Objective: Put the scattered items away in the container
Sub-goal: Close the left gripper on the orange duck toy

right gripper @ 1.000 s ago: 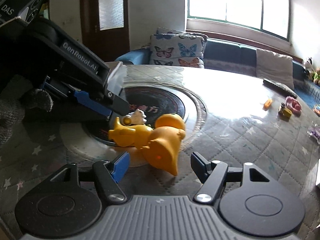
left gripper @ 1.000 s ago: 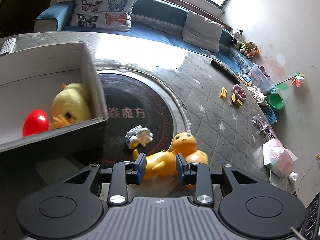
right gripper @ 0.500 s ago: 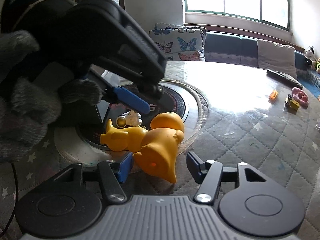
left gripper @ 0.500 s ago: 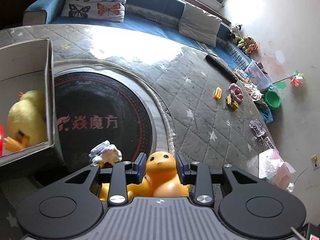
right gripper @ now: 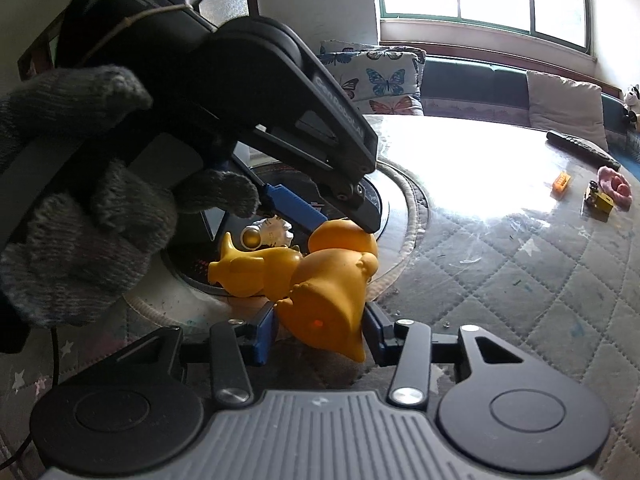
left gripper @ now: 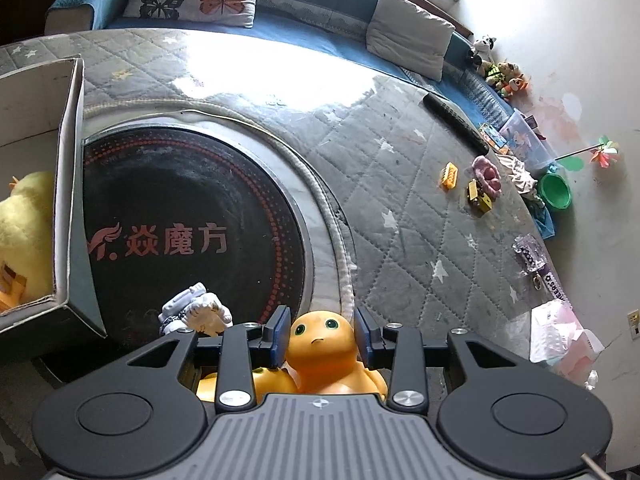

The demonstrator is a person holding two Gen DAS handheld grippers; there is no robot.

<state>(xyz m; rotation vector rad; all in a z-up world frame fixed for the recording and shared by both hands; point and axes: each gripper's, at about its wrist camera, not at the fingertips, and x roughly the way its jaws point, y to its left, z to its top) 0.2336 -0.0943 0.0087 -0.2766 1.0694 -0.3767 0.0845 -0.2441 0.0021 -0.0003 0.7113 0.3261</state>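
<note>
On the quilted grey tabletop, the left tool clasps the orange rubber dinosaur's head. The right tool clamps its tail

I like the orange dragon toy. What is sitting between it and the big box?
A small white toy figure lies on the black disc, between the orange dragon toy and the cardboard box. The left wrist view shows it.

Your left wrist view looks steeply down, close over the orange rubber dinosaur toy; your right wrist view faces it low, sharing it.
</note>
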